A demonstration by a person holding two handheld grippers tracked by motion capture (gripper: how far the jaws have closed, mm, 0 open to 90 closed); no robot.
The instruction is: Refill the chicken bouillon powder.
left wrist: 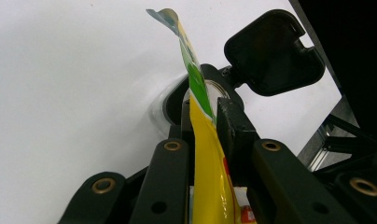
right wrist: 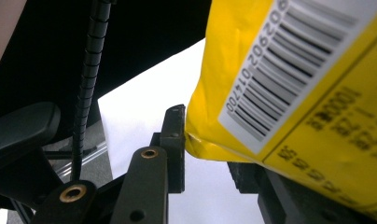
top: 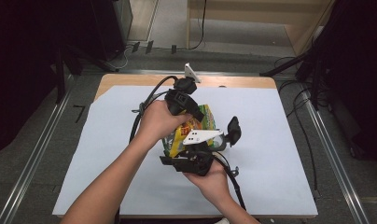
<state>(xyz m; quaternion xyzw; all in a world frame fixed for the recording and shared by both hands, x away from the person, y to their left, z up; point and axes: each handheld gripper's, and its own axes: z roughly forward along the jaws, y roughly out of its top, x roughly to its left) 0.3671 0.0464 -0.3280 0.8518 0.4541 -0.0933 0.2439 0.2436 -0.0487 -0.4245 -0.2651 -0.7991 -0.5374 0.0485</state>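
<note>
Yellow snack bag (top: 196,128) held above the white sheet (top: 280,140) on the tabletop (top: 116,80), between both grippers. Left gripper (left wrist: 206,109) pinches the bag's thin top edge, jaws pressed on the foil. Right gripper (right wrist: 210,144) clamps the bag's lower seam near the barcode (right wrist: 275,70).

A: In the high view, how much of the snack bag (top: 201,122) can you see?

B: Little. The left hand (top: 155,122) and both grippers cover most of it, and its print is too small to read.

A: And in the right gripper view?

B: The bag runs off the top and right edges; the text beside the barcode (right wrist: 280,65) is blurred.
</note>
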